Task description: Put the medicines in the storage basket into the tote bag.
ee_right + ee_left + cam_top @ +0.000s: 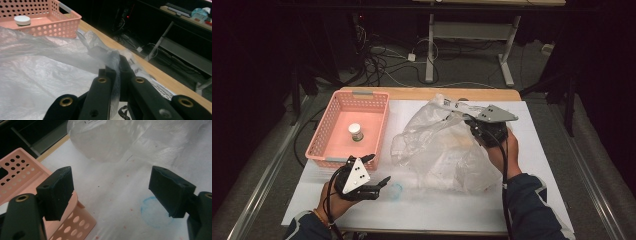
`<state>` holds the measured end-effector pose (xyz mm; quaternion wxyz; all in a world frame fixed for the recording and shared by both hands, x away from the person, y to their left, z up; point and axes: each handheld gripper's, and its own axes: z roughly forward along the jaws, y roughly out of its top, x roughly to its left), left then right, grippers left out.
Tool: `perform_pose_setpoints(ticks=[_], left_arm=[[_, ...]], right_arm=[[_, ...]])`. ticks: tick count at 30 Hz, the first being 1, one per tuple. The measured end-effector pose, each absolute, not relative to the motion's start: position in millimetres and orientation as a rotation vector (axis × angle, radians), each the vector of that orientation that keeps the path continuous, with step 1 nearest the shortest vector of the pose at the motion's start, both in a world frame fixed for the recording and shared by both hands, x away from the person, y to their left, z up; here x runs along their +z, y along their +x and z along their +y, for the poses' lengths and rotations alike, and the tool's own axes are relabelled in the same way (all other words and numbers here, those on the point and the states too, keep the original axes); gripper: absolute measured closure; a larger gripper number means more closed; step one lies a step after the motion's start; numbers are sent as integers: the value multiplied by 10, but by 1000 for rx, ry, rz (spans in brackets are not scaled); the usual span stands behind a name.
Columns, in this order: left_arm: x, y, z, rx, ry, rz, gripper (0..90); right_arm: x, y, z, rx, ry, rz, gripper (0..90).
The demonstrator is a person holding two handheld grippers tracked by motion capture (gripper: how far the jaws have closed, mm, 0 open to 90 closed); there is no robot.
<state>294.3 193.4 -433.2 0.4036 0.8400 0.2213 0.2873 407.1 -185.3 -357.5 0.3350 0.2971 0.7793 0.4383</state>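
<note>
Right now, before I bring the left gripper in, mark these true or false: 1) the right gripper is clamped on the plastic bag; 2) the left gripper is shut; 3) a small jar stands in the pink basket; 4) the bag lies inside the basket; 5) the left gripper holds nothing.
1) True: the right gripper has its jaws closed on a fold of the clear plastic bag.
2) False: the left gripper has its jaws wide apart.
3) True: a small white-lidded jar stands upright in the pink basket.
4) False: the bag lies on the white table cover, to the right of the basket.
5) True: nothing sits between its jaws.
</note>
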Motion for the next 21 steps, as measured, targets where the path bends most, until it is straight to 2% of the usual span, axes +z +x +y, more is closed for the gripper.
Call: perform_pose_setpoints(ticks=[14, 21], left_arm=[[-4196, 2986, 2029, 770, 2076, 586, 195], [-4020, 3105, 2245, 817, 2019, 680, 194]], right_arm=[[-3348, 4124, -1911, 1125, 786, 1970, 900], [-3264, 4142, -1865, 1110, 792, 1937, 900]])
